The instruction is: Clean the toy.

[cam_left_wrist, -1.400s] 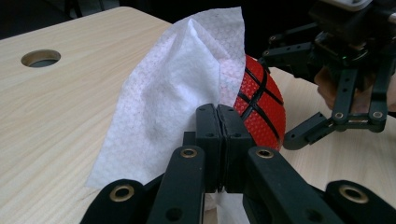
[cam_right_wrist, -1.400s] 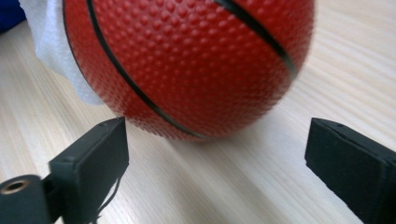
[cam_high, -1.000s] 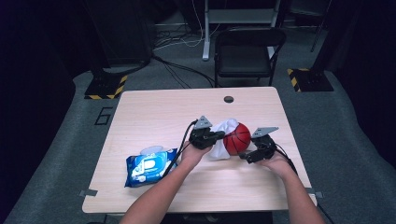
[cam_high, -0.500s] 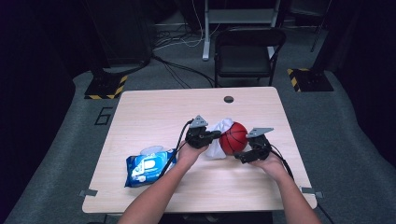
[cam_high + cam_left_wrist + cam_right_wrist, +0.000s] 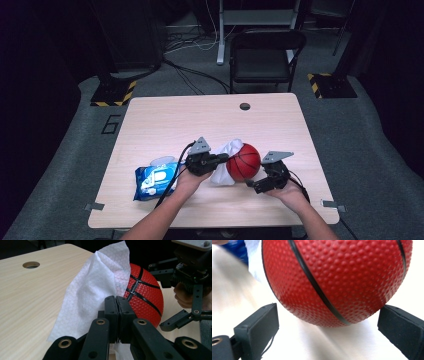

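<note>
My left gripper [image 5: 116, 315] pinches a white textured wipe [image 5: 92, 295] draped against the red rubber basketball [image 5: 243, 162] on the pale wooden counter [image 5: 165, 120]. My right gripper [image 5: 327, 325] has its fingers spread wide beside the ball, not touching.

A pale wooden table [image 5: 165, 120] carries a red ball [image 5: 243, 161], white wipe [image 5: 227, 150] and blue wipes pack [image 5: 154, 179]
</note>
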{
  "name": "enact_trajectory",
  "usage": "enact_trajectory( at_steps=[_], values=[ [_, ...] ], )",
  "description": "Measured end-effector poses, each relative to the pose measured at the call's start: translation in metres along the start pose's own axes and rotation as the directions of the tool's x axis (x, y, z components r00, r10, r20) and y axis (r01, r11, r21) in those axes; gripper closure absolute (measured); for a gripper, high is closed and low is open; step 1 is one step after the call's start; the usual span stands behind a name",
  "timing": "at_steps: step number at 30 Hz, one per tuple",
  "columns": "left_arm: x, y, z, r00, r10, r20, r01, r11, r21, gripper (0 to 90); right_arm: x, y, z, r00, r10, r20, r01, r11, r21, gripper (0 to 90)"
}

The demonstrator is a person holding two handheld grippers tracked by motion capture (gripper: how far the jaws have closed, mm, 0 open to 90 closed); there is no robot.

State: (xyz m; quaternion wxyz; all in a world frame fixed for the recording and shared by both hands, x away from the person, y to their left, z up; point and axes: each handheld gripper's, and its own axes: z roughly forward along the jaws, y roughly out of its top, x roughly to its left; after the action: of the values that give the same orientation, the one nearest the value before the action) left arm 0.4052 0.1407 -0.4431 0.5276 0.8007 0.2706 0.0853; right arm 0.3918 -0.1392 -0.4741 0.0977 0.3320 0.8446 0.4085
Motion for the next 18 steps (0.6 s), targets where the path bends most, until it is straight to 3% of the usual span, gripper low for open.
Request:
enact_trajectory(
  at_steps=[2,5,8,11,15,18],
  values=[
    [-0.003,-0.007,-0.008,0.9999,0.009,0.007,-0.009,0.9999,0.014,87.7,0.01,-0.003,0.003,0.9997,-0.008,-0.022,0.008,0.9997,0.023,2.8],
    [-0.005,-0.01,-0.017,0.9994,-0.03,0.019,0.03,0.9995,0.004,87.6,0.023,-0.008,0.009,0.9983,-0.008,-0.057,0.011,0.9986,0.052,2.7],
    [-0.013,-0.005,-0.022,0.9997,0.01,0.021,-0.011,0.9996,0.024,87.5,0.034,-0.014,0.016,0.9957,-0.012,-0.092,0.02,0.9957,0.091,2.9],
    [-0.017,-0.009,-0.023,0.9979,0.062,-0.017,-0.061,0.9968,0.052,87.5,0.042,-0.019,0.024,0.9943,-0.039,-0.099,0.052,0.9903,0.129,4.1],
    [-0.012,-0.014,-0.027,0.9977,0.057,-0.038,-0.055,0.9974,0.046,87.6,0.041,-0.016,0.022,0.9945,-0.024,-0.102,0.034,0.9943,0.101,7.5],
    [-0.008,-0.015,-0.028,0.9987,0.044,-0.027,-0.042,0.9982,0.042,87.6,0.041,-0.016,0.02,0.9947,-0.051,-0.089,0.059,0.9937,0.095,9.0]
  ],
)
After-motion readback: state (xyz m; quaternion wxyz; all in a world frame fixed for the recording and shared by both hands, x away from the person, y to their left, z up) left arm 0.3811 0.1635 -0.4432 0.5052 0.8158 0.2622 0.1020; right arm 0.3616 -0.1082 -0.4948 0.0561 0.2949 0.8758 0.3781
